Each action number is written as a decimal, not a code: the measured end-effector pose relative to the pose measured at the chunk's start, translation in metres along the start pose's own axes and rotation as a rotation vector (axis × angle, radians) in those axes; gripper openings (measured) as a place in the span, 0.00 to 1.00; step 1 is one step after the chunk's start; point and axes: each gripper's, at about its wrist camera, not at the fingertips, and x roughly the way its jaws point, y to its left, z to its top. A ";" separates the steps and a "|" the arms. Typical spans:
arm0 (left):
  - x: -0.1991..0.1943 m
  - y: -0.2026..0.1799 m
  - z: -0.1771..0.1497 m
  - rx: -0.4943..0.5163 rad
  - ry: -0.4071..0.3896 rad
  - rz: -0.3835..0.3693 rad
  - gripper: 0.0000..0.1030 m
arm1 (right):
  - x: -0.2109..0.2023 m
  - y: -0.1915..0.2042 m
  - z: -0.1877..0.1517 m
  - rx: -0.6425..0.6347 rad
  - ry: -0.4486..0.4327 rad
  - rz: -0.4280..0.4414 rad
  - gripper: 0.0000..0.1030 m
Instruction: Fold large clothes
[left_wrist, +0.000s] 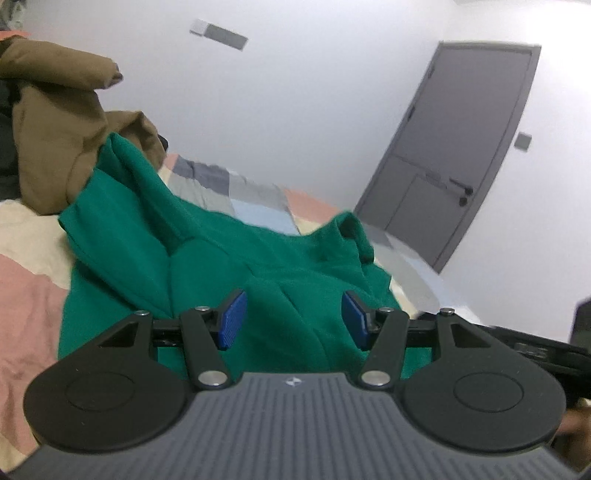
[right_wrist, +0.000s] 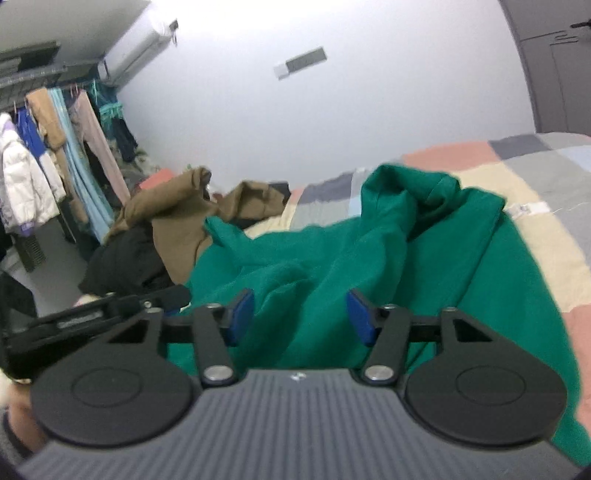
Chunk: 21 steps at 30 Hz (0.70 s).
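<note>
Green crumpled knit garment sprawls unfolded on patchwork quilt, left gripper and right gripper both spread, empty, hovering low, likely seeking an edge.

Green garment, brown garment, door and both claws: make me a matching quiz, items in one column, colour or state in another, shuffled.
Items:
1. green garment
2. brown garment
3. door
4. left claw and right claw

States:
A. grey, shut
B. open, empty
C. rumpled, spread on the bed
D. heaped behind

Pairs: 1-C, 2-D, 3-A, 4-B
</note>
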 end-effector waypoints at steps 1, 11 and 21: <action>0.003 -0.001 -0.002 0.005 0.017 0.001 0.60 | 0.006 0.002 -0.002 -0.020 0.013 -0.006 0.50; 0.050 -0.004 -0.041 0.024 0.249 0.101 0.61 | 0.058 -0.010 -0.035 -0.033 0.240 -0.081 0.49; 0.029 -0.011 -0.026 0.110 0.183 0.057 0.63 | 0.056 -0.037 0.000 0.092 0.104 -0.088 0.59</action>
